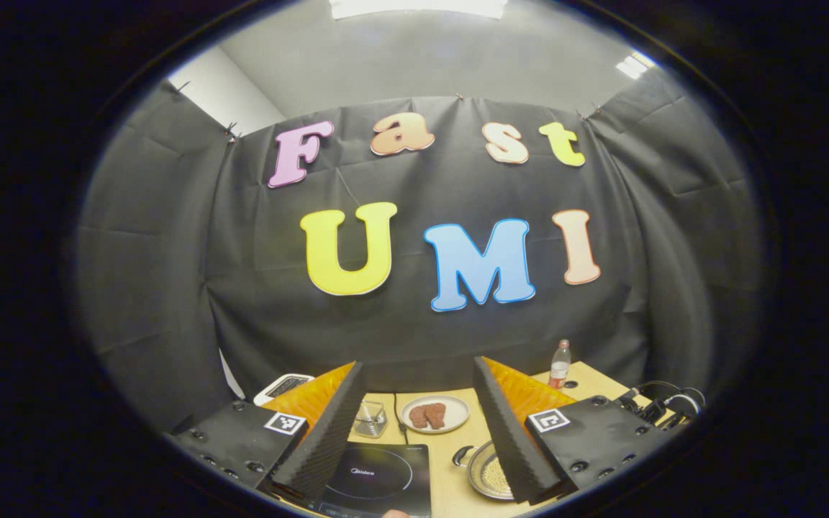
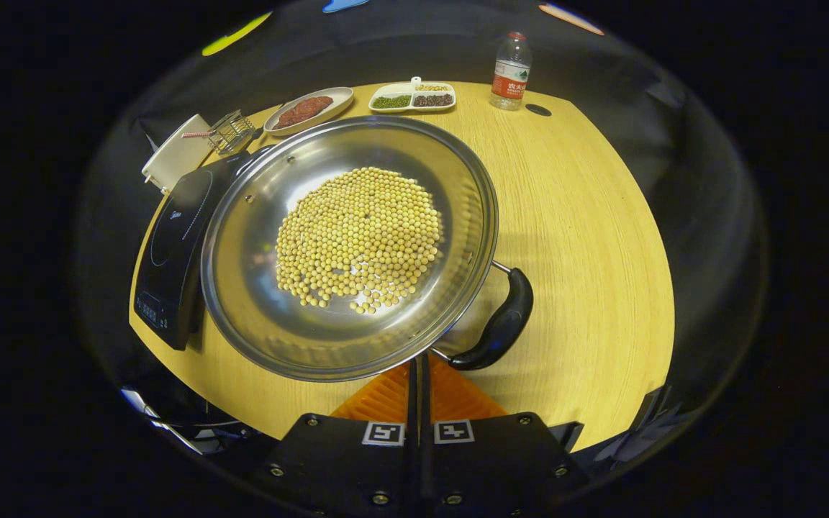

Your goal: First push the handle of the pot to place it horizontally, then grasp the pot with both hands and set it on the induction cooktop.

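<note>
A wide steel pot [image 2: 256, 216] with a layer of soybeans [image 2: 360, 237] sits on the wooden table [image 2: 587, 237], its left rim overlapping the black induction cooktop [image 2: 177, 244]. One black handle [image 2: 501, 324] curves off the pot's near right side. My right gripper [image 2: 418, 363] is shut, its tips at the pot's near rim just left of that handle. My left gripper [image 1: 418, 362] is open and held high, with nothing between its fingers. Far below it lie the cooktop [image 1: 378, 475] and the pot [image 1: 490, 471].
Along the table's far edge stand a plate of meat [image 2: 306, 109], a divided dish [image 2: 412, 97], a water bottle [image 2: 510, 72], a small wire basket [image 2: 231, 132] and a white appliance [image 2: 177, 155]. Cables [image 1: 663, 403] lie at the table's right end.
</note>
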The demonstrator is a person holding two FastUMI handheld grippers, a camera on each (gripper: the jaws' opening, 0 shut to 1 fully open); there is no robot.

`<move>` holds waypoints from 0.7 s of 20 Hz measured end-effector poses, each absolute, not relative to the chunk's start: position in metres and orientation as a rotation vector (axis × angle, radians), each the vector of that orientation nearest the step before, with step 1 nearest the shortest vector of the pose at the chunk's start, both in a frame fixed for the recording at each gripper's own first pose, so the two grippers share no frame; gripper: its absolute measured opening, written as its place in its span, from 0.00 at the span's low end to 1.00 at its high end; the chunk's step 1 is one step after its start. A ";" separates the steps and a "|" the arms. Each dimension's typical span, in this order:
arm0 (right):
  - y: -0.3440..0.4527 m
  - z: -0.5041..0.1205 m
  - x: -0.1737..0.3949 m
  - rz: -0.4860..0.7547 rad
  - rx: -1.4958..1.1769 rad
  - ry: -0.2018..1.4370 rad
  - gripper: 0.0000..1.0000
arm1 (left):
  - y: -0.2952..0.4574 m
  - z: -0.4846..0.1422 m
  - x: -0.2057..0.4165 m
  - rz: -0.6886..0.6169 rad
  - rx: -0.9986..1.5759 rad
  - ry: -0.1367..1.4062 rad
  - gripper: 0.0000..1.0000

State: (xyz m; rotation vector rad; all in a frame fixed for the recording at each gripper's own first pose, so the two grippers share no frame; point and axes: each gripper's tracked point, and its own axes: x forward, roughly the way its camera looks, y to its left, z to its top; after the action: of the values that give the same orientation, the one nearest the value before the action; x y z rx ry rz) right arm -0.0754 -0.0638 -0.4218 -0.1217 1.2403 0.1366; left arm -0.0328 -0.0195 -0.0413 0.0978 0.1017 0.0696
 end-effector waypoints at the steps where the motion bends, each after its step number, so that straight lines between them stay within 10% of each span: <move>1: -0.070 -0.422 -0.071 0.136 -0.135 1.237 0.01 | -0.023 -0.040 -0.033 0.069 0.094 0.097 0.94; 14: -0.113 -0.425 -0.011 0.116 -0.174 1.222 0.01 | -0.031 -0.048 -0.040 0.156 0.075 0.121 0.95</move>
State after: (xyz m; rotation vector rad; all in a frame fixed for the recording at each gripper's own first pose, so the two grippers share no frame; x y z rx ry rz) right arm -0.0111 -0.1135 -0.4248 -0.1742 1.2220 0.1156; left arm -0.0401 -0.0310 -0.0482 0.0746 0.1215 0.1561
